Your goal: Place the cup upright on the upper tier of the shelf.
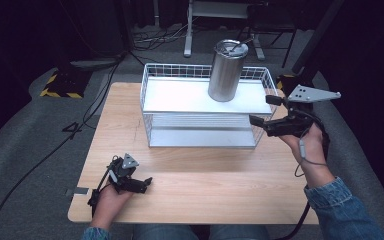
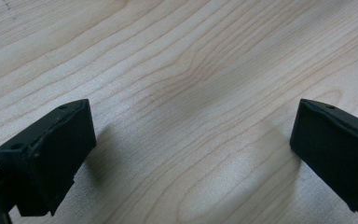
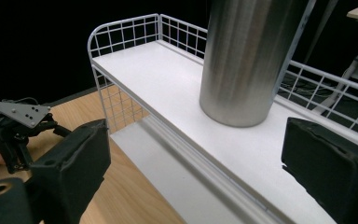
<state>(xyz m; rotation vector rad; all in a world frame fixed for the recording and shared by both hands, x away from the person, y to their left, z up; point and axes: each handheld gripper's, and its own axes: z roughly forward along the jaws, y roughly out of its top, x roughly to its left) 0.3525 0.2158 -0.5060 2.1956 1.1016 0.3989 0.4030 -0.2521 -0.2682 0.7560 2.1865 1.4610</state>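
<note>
A tall steel tumbler (image 1: 228, 70) with a lid stands upright on the top tier of a white wire shelf (image 1: 200, 100), toward its right end. My right gripper (image 1: 263, 110) hovers open just off the shelf's right front corner, apart from the tumbler. In the right gripper view the tumbler (image 3: 247, 60) rises ahead between the wide-spread jaws of the right gripper (image 3: 196, 163), which hold nothing. My left gripper (image 1: 135, 183) rests low on the wooden table (image 1: 205, 195) near the front left. Its jaws (image 2: 191, 149) stand open over bare wood.
The shelf's lower tier (image 1: 200, 136) lies bare behind the wire side (image 3: 116, 107). The left gripper (image 3: 16, 126) shows far off in the right gripper view. Cables (image 1: 40, 160) run over the grey floor left of the table. A desk frame (image 1: 215, 20) stands behind.
</note>
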